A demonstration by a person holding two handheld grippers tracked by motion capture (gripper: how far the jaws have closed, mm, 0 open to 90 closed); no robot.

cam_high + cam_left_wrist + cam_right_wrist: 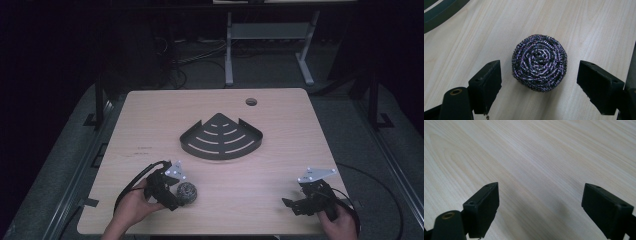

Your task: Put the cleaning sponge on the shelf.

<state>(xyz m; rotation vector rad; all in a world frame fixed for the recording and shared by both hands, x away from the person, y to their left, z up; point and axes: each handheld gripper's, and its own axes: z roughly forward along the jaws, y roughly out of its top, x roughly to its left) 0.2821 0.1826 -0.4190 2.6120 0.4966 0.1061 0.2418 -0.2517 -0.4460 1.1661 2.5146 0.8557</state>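
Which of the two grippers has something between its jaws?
The left gripper: a steel wool scourer sits between its open jaws, untouched. The right gripper faces bare table.

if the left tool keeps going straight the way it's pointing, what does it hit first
The steel wool scrubber: it sits centred between the open jaws of the left tool, a gap on each side. Past it there is just the table.

Left tool (176, 196) beside round steel-wool scouring ball (186, 193) on pale wooden counter (150, 120); dark slotted fan-shaped metal rack (220, 138) mid-counter; right tool (295, 205) well apart.
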